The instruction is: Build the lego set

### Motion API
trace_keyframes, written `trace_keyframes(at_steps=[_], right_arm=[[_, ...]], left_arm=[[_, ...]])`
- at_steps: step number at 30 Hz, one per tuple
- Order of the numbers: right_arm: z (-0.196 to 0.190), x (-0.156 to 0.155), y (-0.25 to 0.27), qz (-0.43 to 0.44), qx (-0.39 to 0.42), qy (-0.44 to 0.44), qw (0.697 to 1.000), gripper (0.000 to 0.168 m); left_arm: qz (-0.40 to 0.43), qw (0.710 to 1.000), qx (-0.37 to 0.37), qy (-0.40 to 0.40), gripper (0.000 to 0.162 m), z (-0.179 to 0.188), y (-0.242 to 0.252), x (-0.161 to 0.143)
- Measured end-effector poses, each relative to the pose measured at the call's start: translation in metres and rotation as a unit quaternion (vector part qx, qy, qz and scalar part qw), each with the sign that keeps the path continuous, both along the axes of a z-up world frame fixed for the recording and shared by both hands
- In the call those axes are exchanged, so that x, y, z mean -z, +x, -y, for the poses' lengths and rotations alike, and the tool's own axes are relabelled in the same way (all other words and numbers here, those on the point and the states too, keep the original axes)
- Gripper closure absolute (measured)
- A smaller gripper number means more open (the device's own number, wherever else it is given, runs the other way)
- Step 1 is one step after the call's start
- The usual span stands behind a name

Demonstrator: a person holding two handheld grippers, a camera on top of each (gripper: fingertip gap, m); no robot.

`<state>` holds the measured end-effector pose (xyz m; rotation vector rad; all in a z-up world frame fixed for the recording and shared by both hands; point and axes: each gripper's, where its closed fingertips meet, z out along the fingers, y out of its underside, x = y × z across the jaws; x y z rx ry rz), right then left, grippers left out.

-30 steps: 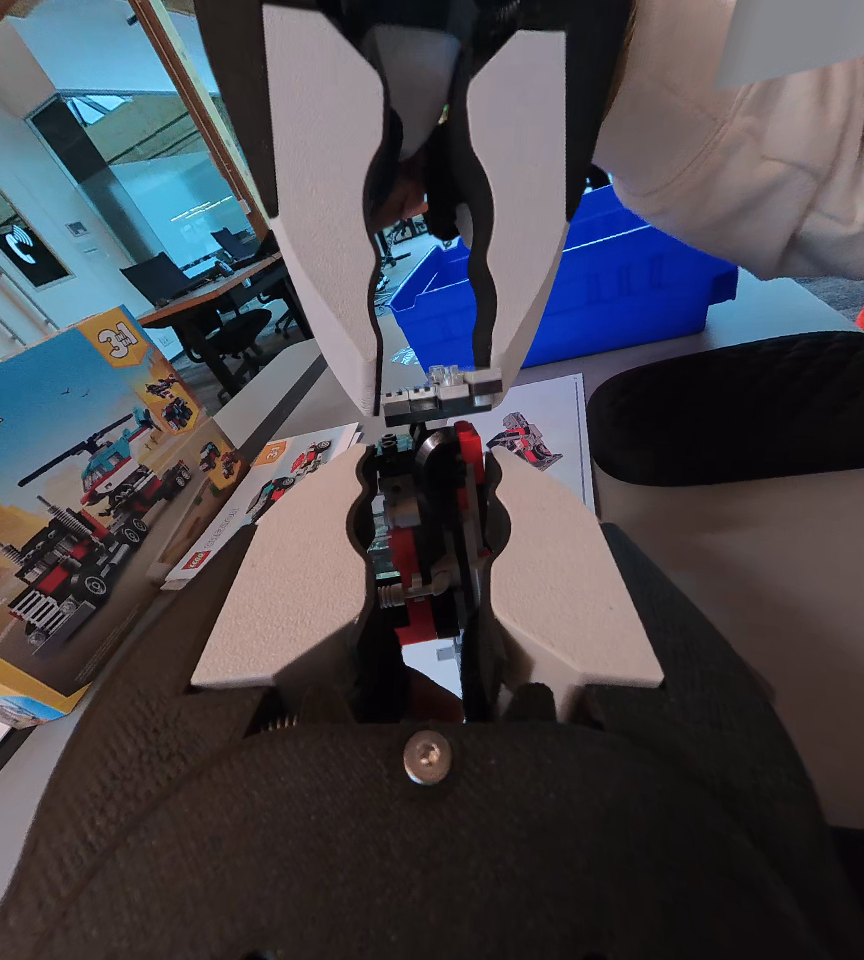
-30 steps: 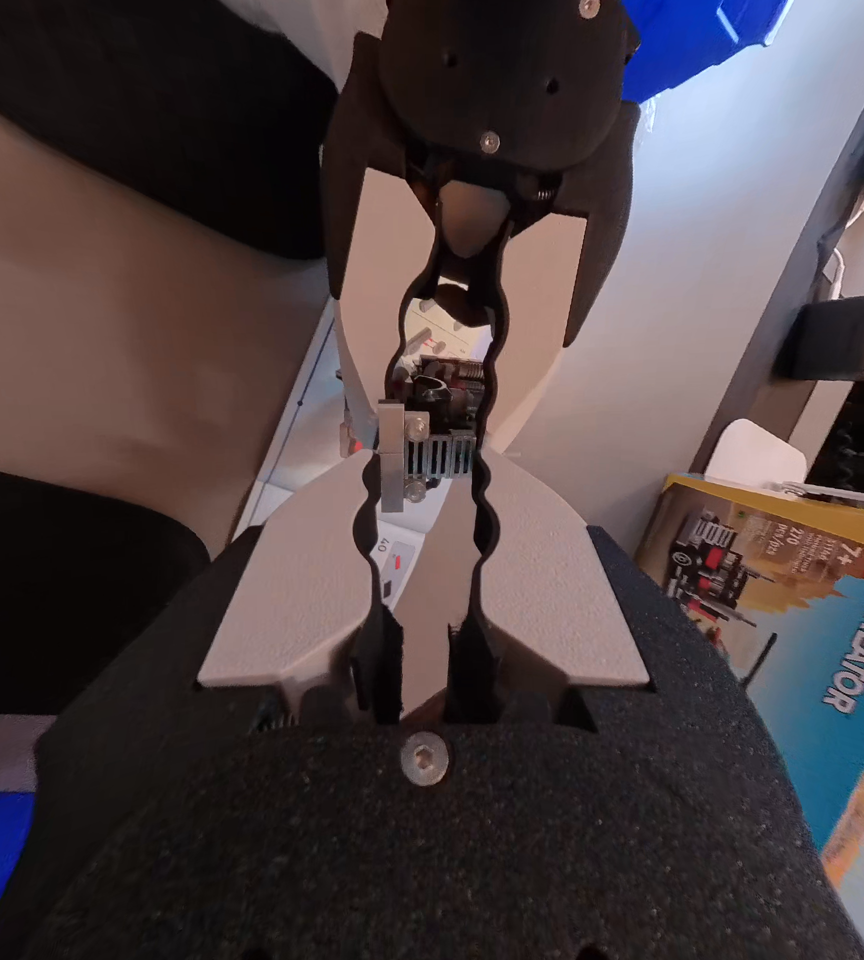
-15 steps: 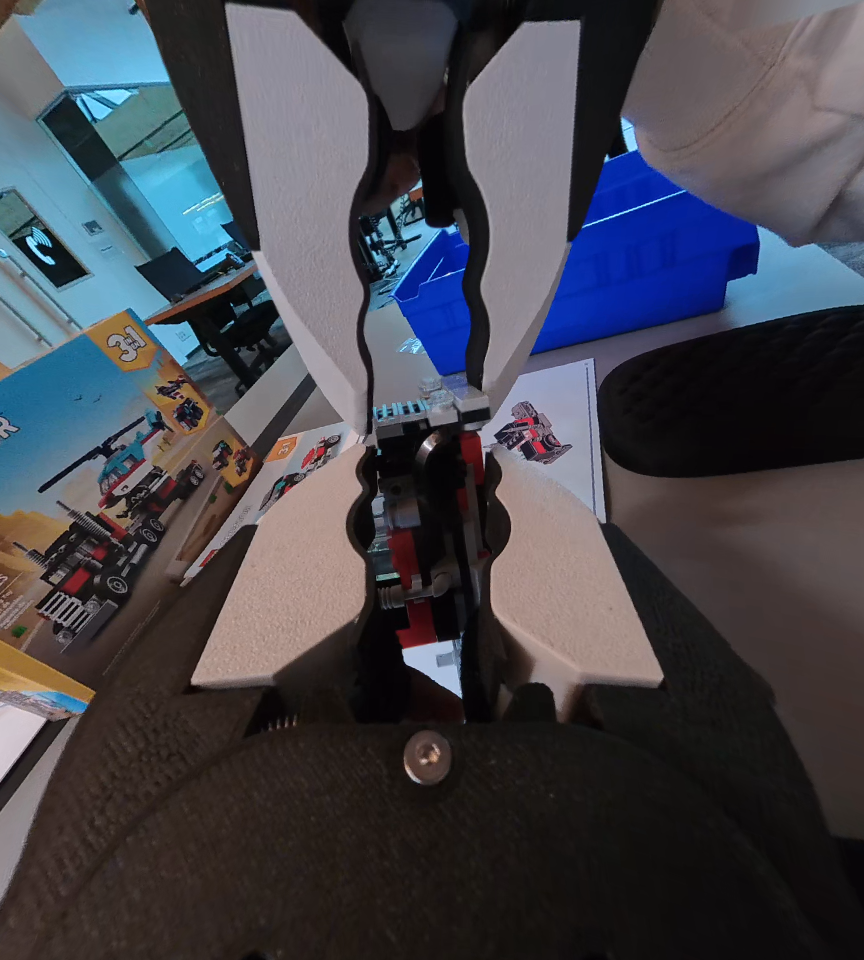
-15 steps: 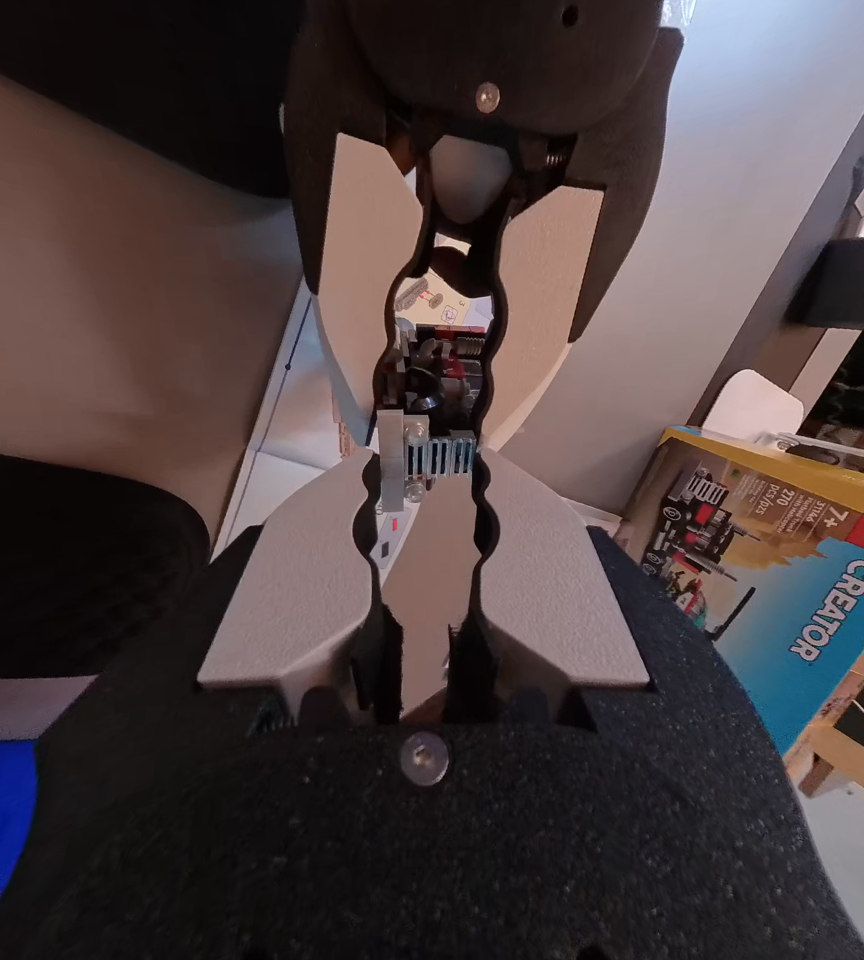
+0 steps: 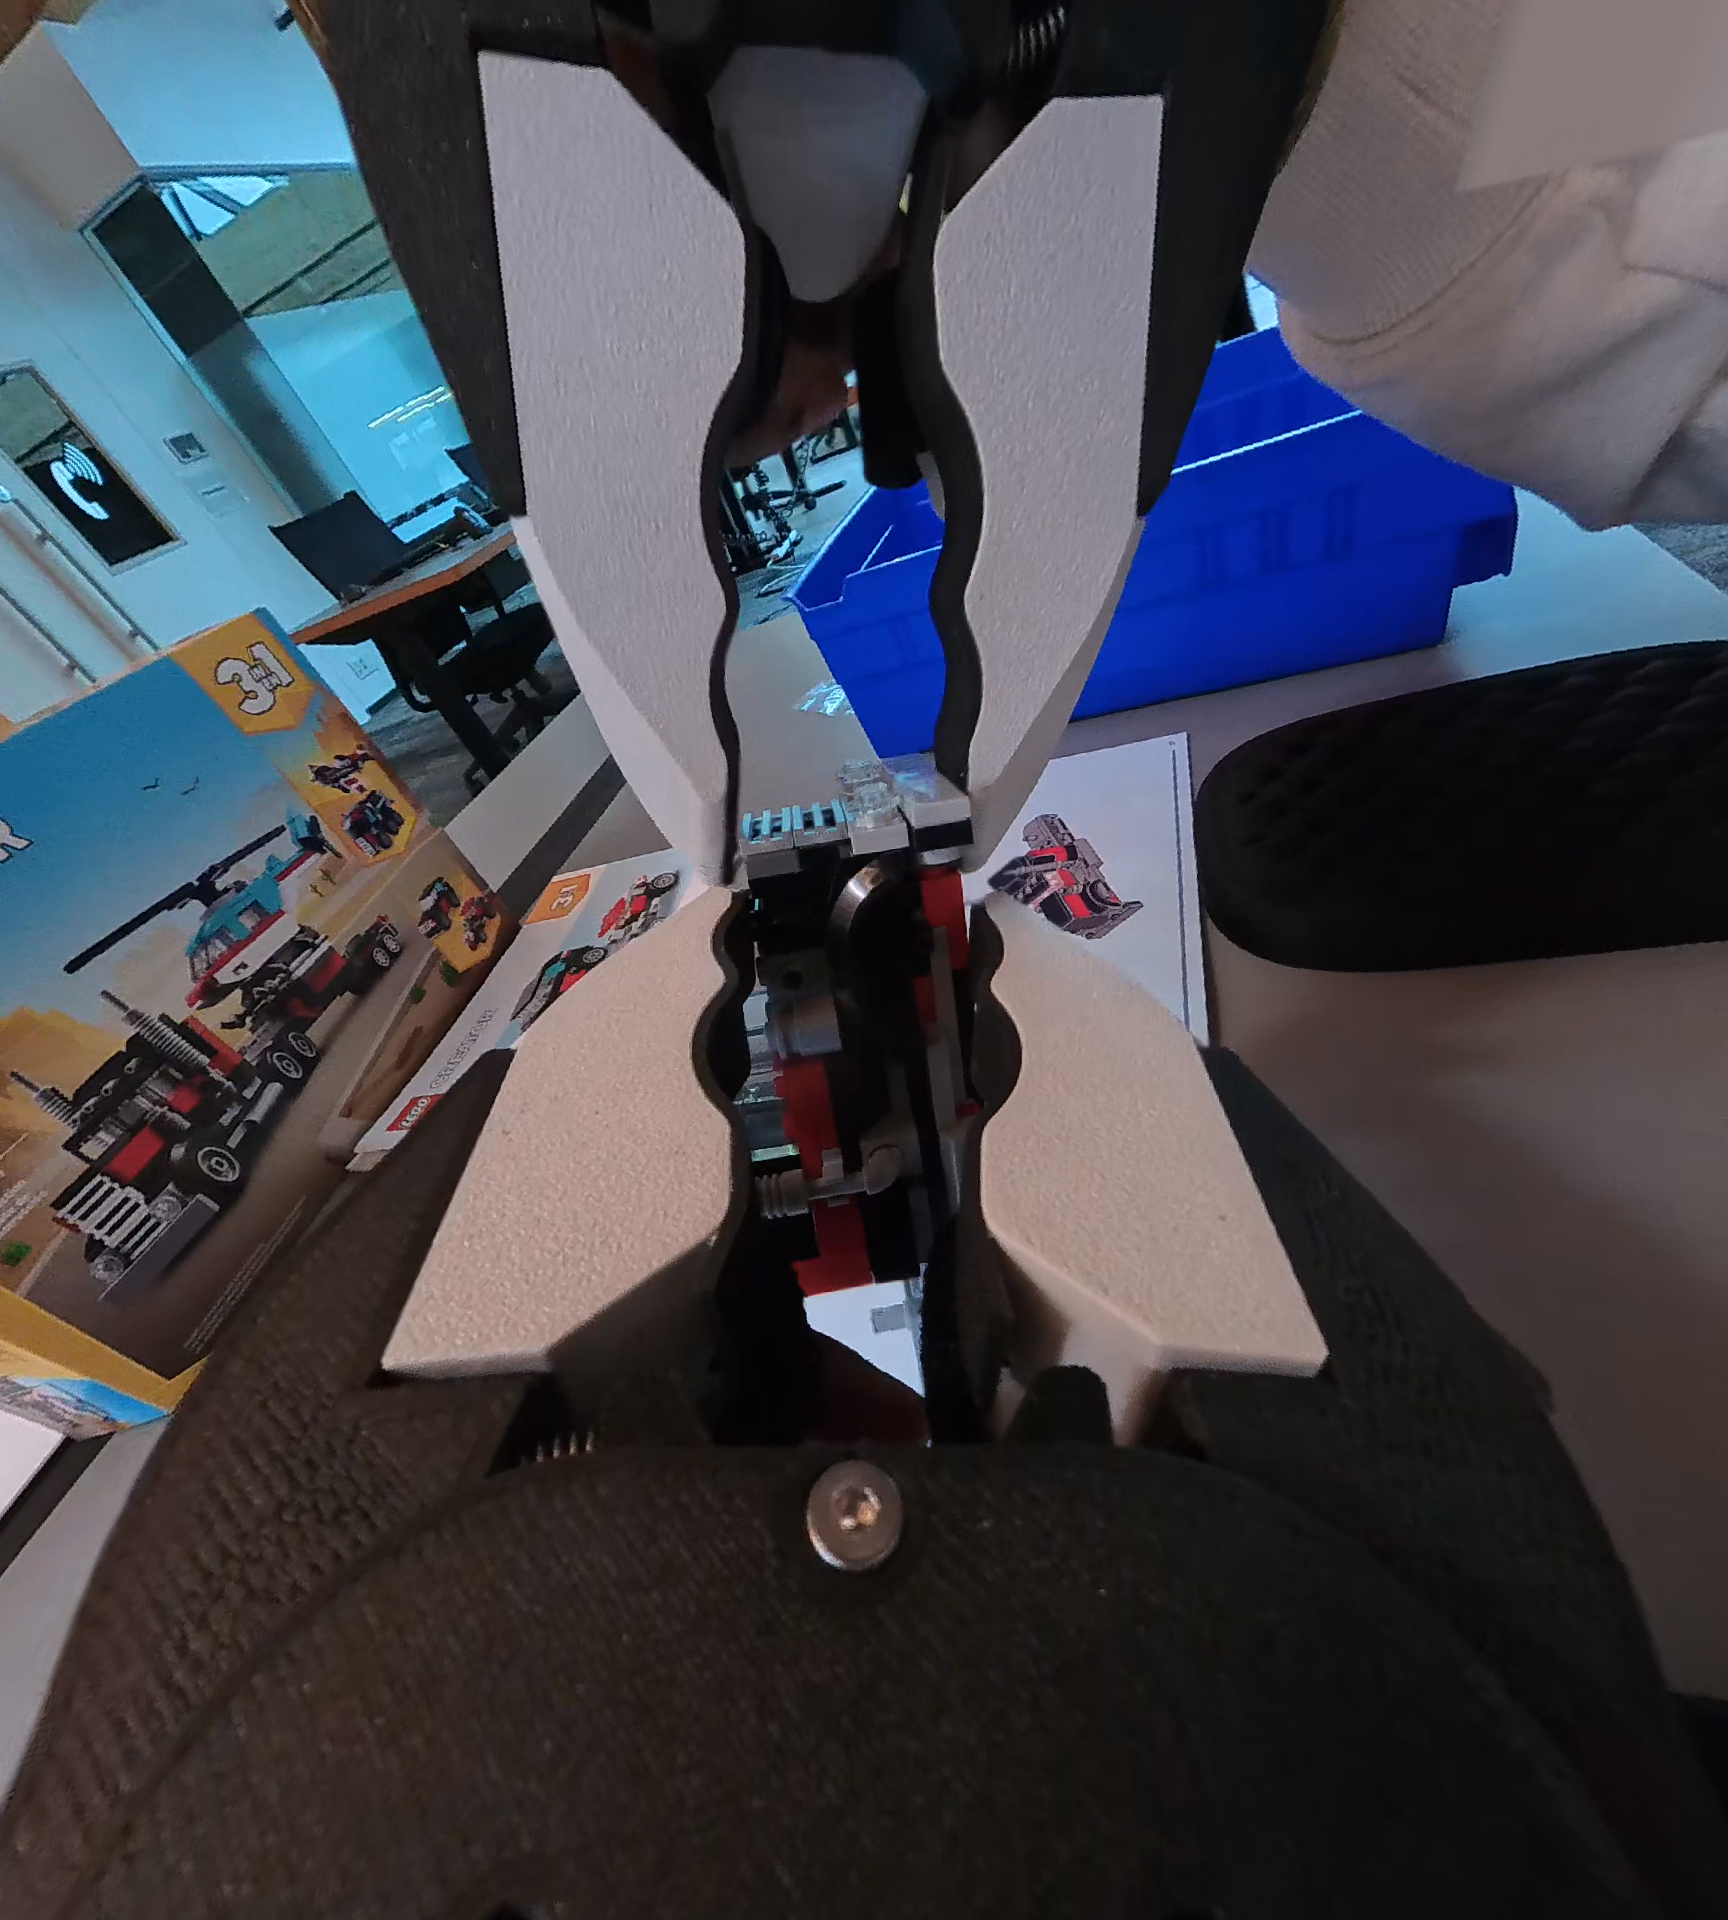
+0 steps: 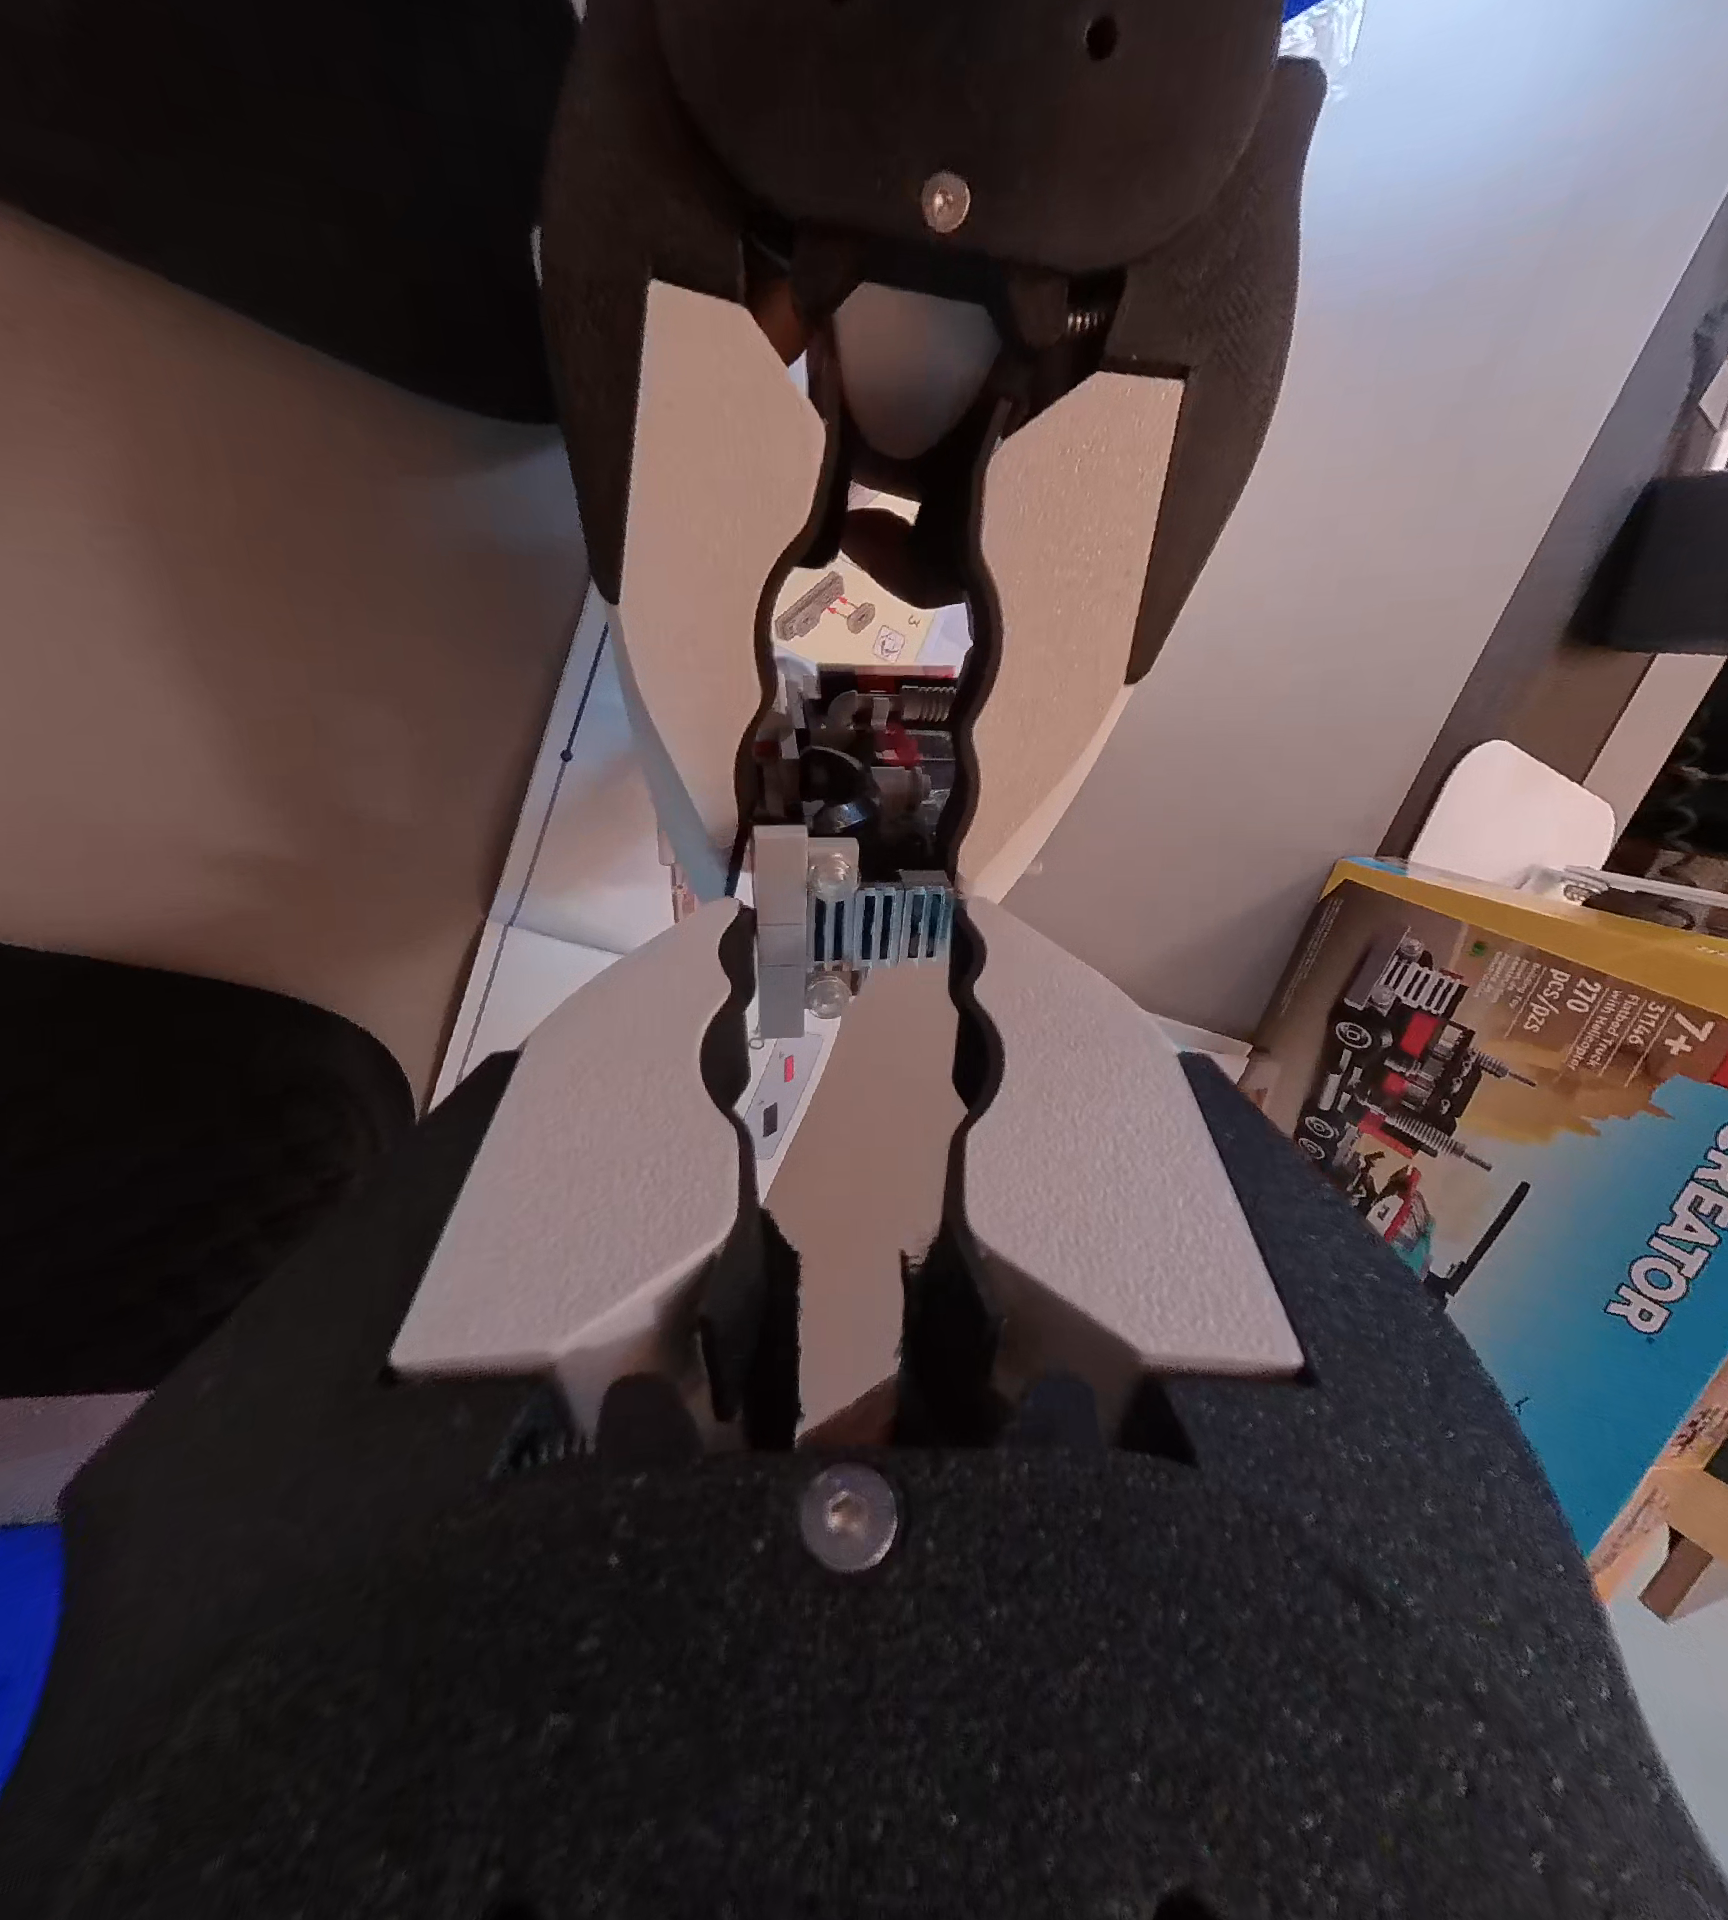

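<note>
Our left claw point(image 5: 844, 904) grips the red-and-black truck body point(image 5: 855, 1081) above the desk point(image 5: 1462, 1143); our right claw point(image 6: 849, 914) pinches the grey grille piece point(image 6: 844, 925) against its end. Truck seems partly built; much remains.

1. A black, red and grey lego truck body point(image 5: 855, 1049) is sitting clamped lengthwise between the left gripper's point(image 5: 852, 925) fingers, held above the desk.
2. A grey grille piece point(image 6: 844, 920) with ribbed slats and clear studs is being pinched at the right gripper's point(image 6: 844, 935) tips, touching the truck body's front end.
</note>
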<state>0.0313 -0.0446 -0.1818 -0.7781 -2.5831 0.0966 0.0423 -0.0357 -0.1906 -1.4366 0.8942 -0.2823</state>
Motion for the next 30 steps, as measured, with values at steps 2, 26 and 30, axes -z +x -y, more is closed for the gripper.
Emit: trace_keyframes(at_steps=[2, 26, 30], right_arm=[[-0.001, -0.003, -0.002, -0.015, 0.003, -0.005, 1.000, 0.123], [0.013, -0.048, -0.008, -0.441, -0.074, 0.000, 0.894, 0.108], [0.018, -0.052, -0.006, -0.442, -0.046, -0.119, 0.888, 0.112]], left_arm=[[0.017, 1.000, 0.008, 0.000, 0.122, 0.002, 0.001, -0.004], [0.233, 0.971, 0.036, -0.045, 0.123, 0.006, -0.030, -0.045], [0.181, 0.984, 0.002, 0.003, 0.123, 0.005, -0.030, -0.045]])
